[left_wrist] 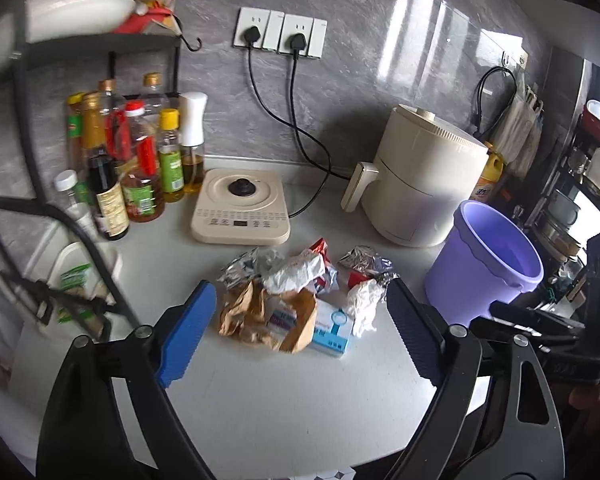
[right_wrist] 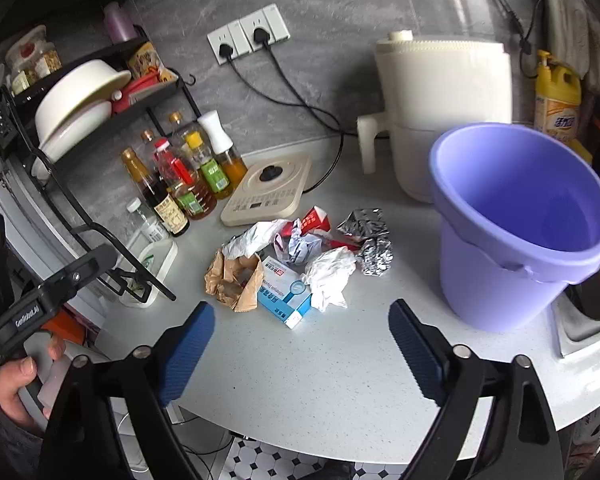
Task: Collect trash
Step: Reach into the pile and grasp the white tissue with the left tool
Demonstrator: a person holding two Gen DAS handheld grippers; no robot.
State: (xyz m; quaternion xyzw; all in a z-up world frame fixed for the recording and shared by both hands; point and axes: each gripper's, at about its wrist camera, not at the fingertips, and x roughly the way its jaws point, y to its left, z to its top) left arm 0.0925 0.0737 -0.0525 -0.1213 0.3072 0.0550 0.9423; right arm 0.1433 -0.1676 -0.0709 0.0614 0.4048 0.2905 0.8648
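Observation:
A pile of trash lies on the white counter: a crumpled brown paper bag (left_wrist: 260,316) (right_wrist: 236,280), a blue and white box (left_wrist: 332,332) (right_wrist: 286,294), white crumpled tissue (left_wrist: 364,306) (right_wrist: 330,276), silver foil (left_wrist: 366,262) (right_wrist: 370,236), and a red and white wrapper (left_wrist: 320,250) (right_wrist: 314,218). An empty purple bucket (left_wrist: 484,264) (right_wrist: 520,220) stands to the right of the pile. My left gripper (left_wrist: 300,312) is open, above the counter just in front of the pile. My right gripper (right_wrist: 300,336) is open and empty, short of the box.
A beige induction cooker (left_wrist: 240,206) (right_wrist: 266,192), several oil and sauce bottles (left_wrist: 140,160) (right_wrist: 184,176) and a black dish rack (right_wrist: 84,92) stand behind and left. A cream air fryer (left_wrist: 416,184) (right_wrist: 440,92) stands behind the bucket. A sink edge (right_wrist: 580,332) is at right.

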